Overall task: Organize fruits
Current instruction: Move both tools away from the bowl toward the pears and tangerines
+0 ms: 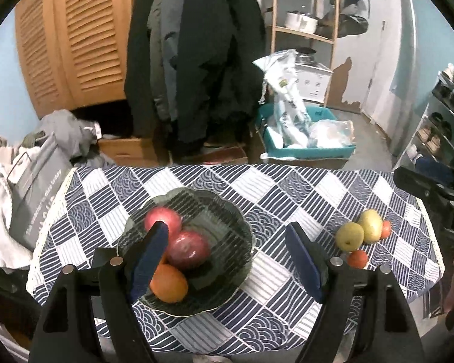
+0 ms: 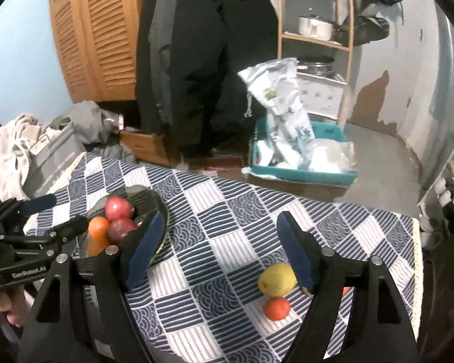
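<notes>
My left tongs [image 1: 227, 260] tilt down over the surface [image 1: 287, 193], jaws apart, nothing between the blue pads; lower centre of the left view. My right tongs [image 2: 218, 251] are angled down the same way, jaws wide and empty, lower centre of the right view. In the right view my left tongs also show at mid-left edge, black frame, blue pads, a hand [image 2: 3, 308] under them. Glass bowl [image 1: 227, 278], dark, ribbed, scalloped rim, sits centre-left of the left view on a checked blue-white cloth with wave and stripe squares. Inside the bowl: two red apples [image 1: 187, 249], round and glossy, touching each other, and an orange [image 1: 169, 282] in front, part hidden by my left pad. Loose fruit right of the left view, well apart from the bowl: two yellow-green pears [image 1: 349, 236] touching, a small orange-red fruit [image 1: 357, 258] just below, another [image 1: 386, 229] behind them. In the right view a pear [image 2: 275, 278] lies beside my right pad, with a small orange-red fruit below it.
</notes>
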Available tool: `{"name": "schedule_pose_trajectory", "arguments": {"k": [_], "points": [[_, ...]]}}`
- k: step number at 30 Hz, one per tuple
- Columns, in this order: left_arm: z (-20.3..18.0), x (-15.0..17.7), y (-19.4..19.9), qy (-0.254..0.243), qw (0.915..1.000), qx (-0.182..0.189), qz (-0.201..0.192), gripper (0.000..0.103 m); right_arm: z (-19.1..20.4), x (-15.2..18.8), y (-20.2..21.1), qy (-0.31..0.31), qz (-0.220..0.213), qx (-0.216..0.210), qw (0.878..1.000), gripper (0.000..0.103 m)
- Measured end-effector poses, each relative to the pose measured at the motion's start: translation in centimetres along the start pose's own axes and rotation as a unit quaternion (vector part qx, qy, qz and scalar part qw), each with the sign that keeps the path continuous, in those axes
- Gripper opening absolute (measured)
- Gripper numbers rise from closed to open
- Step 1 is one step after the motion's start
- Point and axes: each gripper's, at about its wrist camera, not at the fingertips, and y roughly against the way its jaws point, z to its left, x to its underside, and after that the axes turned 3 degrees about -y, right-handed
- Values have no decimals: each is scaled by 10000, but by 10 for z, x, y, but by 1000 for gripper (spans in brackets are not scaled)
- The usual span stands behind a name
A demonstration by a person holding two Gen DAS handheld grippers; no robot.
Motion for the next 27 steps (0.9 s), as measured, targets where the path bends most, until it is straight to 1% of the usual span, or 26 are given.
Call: {"name": "schedule_pose_trajectory", "arguments": {"k": [2,4,8,14,17,21,27], "points": [[-6,-2,3,-55,10000,31,-33,82,-4,2,6,28,-49,80,10000,81],[-12,-3,4,-100,9999,51,-61,85,-8,4,12,116,-107,190,9997,82],[-23,-6,4,-168,9998,112,-81,86,-15,7,19,190,-134,299,9993,82],[-39,-6,-2,-278,9994,186,22,86,-31,12,24,89,-72,393,9992,82],[-48,-5,-8,-358,9991,221,82,86,-42,19,19,-8,60,455,9989,82],[-60,-1,-21,-460,9983,283,200,86,-58,30,3,-174,351,466,9981,82],[-75,8,-49,-586,9963,358,521,86,-80,54,-29,-381,865,563,9939,82]]}}
